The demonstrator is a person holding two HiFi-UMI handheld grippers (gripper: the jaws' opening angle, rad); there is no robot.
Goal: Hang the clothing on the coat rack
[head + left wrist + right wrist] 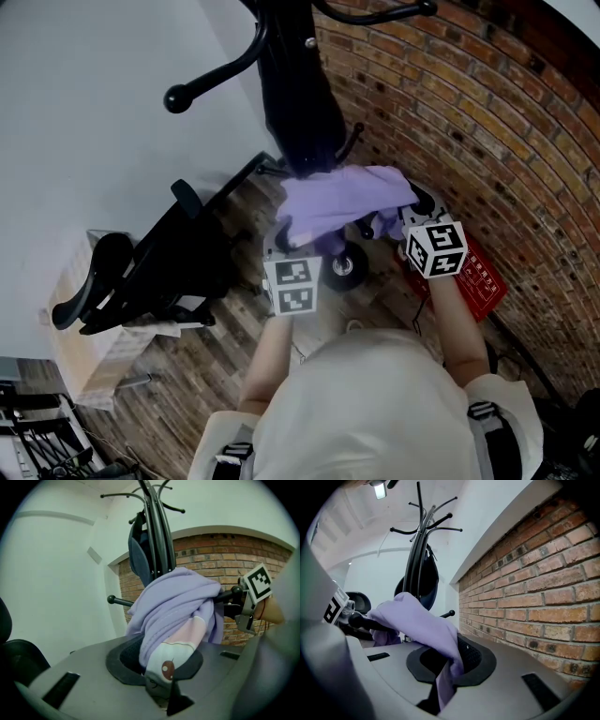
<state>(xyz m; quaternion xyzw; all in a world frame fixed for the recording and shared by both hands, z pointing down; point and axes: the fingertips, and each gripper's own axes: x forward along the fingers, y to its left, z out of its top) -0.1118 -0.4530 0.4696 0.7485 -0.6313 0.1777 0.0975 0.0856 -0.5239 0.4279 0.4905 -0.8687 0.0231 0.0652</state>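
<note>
Clothing (342, 202), purple, hangs bunched close by the coat rack (154, 527), left tongs (161, 693) and right tongs (440, 691) each clamped on a fold. Best lift it, spread the neck and seat it over 1 free peg (450, 515) before letting go.

Garment (342, 202) before coat rack (286, 37), chair (141, 272) left

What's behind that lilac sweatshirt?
Behind the lilac sweatshirt stands a black metal coat rack with a dark blue item hung on it, before a red brick wall. The rack's lower pole is covered.
</note>
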